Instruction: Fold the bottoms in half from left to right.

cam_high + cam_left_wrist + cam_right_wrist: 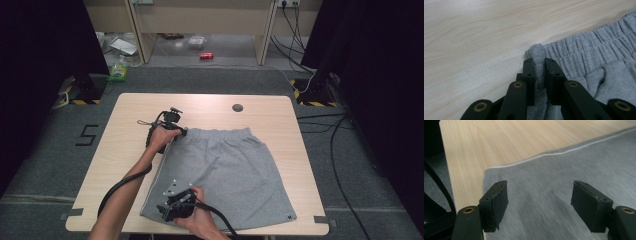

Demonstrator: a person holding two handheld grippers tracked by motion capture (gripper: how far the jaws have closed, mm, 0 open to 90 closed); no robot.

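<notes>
Your grey shorts lie flat on the wooden table, waistband toward the far side and hems toward you, covering the middle and near-right part of the top. Your left gripper sits at the far left corner of the shorts, and in the left gripper view its jaws are pinched tight on the end of the elastic waistband, with a fold of grey cloth squeezed between the two black pads and bare wood just to the left of them. Your right gripper is down at the near left corner of the shorts, close to the table's front edge, with your hand wrapped around its body and its cable trailing off toward you. In the right gripper view its jaws stand wide apart above the cloth, with grey fabric spread beneath and between them and nothing clamped; the pads do not press on anything. That view also shows the side seam of the shorts, a pale line running along their edge next to the bare table, and the cloth looks blurred.
</notes>
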